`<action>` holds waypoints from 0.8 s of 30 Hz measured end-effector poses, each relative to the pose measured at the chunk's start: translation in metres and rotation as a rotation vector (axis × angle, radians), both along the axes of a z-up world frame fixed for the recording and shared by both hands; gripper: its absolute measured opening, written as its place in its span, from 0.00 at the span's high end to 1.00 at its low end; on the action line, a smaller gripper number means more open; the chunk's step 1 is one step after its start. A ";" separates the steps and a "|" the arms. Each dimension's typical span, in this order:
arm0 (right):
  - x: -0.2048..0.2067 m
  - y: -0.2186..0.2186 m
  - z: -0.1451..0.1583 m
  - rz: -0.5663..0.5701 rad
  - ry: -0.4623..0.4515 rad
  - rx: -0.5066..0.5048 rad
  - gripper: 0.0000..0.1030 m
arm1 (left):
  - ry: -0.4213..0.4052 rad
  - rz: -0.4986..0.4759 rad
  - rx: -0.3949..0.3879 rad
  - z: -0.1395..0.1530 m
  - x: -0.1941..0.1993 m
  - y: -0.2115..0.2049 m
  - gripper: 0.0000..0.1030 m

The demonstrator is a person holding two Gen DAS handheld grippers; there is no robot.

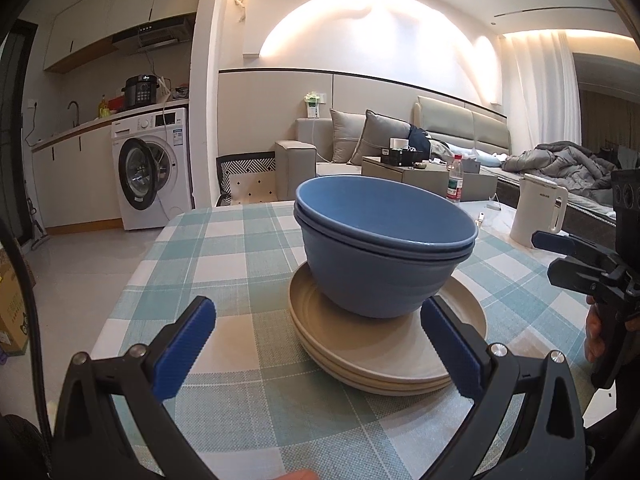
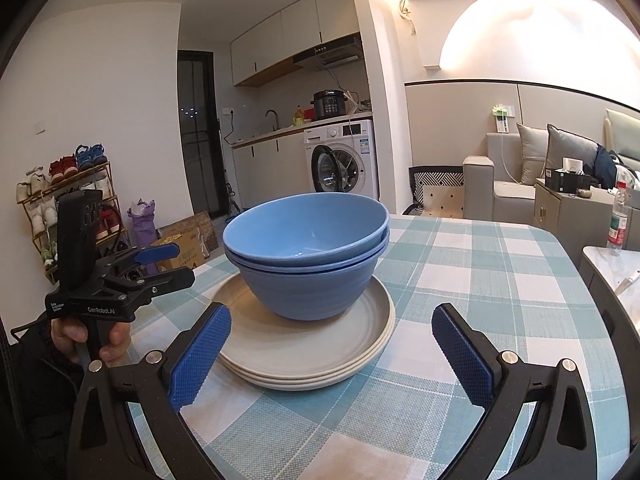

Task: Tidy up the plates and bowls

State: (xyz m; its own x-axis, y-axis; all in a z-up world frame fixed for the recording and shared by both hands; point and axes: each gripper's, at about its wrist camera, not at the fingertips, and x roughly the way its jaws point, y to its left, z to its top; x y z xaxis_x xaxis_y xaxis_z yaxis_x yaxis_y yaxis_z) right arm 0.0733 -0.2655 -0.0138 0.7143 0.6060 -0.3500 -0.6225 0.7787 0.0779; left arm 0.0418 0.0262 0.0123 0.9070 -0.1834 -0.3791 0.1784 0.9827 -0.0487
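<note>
Two blue bowls [image 2: 306, 254] nested together, seated on a stack of beige plates [image 2: 320, 356] mid-tabletop [image 2: 460, 280]. Looks essentially finished; nothing loose left in view. Just ahead of left gripper [image 1: 318, 344] and right gripper [image 2: 330, 350], both spread wide, empty, clear of the stack.

My left gripper [image 1: 316, 350] and right gripper [image 2: 332, 354] are black frames with silver screws and blue ridged pads [image 2: 200, 356]; white "GenRobot.AI" lettering marks one.
</note>
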 end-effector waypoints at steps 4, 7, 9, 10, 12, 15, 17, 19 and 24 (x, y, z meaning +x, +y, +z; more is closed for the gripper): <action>-0.001 0.002 0.000 0.000 -0.005 -0.011 0.01 | -0.010 0.006 -0.014 0.000 -0.002 0.003 0.00; -0.002 0.003 -0.001 -0.001 -0.006 -0.013 0.01 | -0.017 0.007 -0.009 -0.001 -0.002 0.002 0.00; -0.002 0.002 -0.001 -0.005 -0.004 -0.012 0.01 | -0.014 0.009 -0.006 -0.002 -0.001 0.002 0.00; -0.001 0.002 -0.001 -0.006 -0.001 -0.011 0.01 | -0.013 0.012 -0.007 -0.002 -0.001 0.002 0.00; -0.001 0.001 0.000 -0.010 0.000 -0.007 0.01 | -0.010 0.014 -0.013 -0.002 0.000 0.004 0.00; 0.000 0.000 0.000 -0.012 0.001 -0.004 0.01 | -0.009 0.014 -0.014 -0.002 0.000 0.004 0.00; 0.000 0.000 0.000 -0.011 0.001 -0.004 0.01 | -0.011 0.013 -0.010 -0.003 0.000 0.004 0.00; 0.000 0.000 0.000 -0.011 0.001 -0.004 0.01 | -0.011 0.013 -0.004 -0.003 0.000 0.003 0.00; 0.000 0.000 0.000 -0.011 0.000 -0.005 0.01 | -0.008 0.014 -0.006 -0.004 0.001 0.003 0.00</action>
